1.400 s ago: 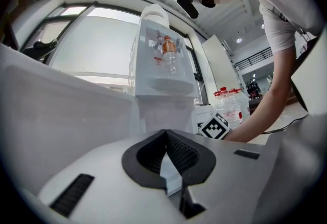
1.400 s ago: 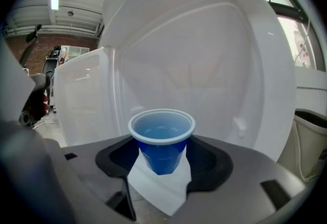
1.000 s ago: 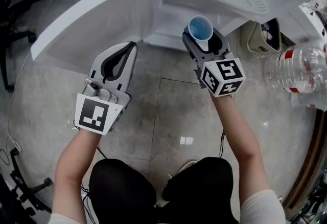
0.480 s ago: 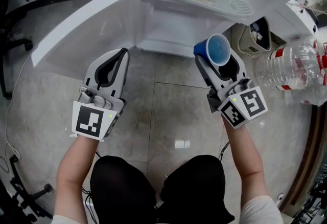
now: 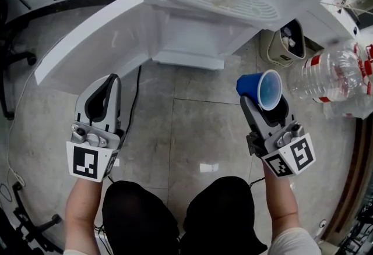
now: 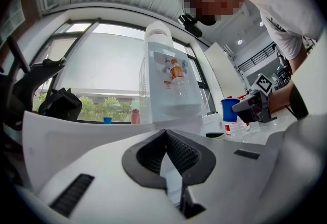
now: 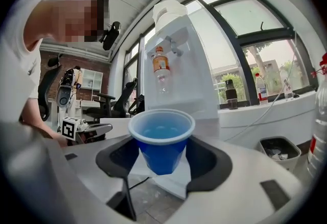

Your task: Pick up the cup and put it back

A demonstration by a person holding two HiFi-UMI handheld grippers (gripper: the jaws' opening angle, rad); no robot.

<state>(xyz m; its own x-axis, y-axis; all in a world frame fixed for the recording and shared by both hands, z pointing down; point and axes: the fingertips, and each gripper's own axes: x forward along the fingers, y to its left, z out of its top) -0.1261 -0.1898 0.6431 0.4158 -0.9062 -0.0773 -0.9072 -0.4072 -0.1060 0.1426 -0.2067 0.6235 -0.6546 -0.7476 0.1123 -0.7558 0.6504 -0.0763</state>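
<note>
Now the right claw [image 5: 269, 102] pinches a blue plastic cup [image 5: 260, 88] by its sides, in the air above the grey tiled floor [image 5: 192, 131] and clear of the white water dispenser's [image 5: 192, 32] front edge. A large clear plastic bottle [image 5: 332, 76] crowds its right side. The left claw [image 5: 109, 82] is pressed together and empty, with open floor between the 2 claws.
</note>
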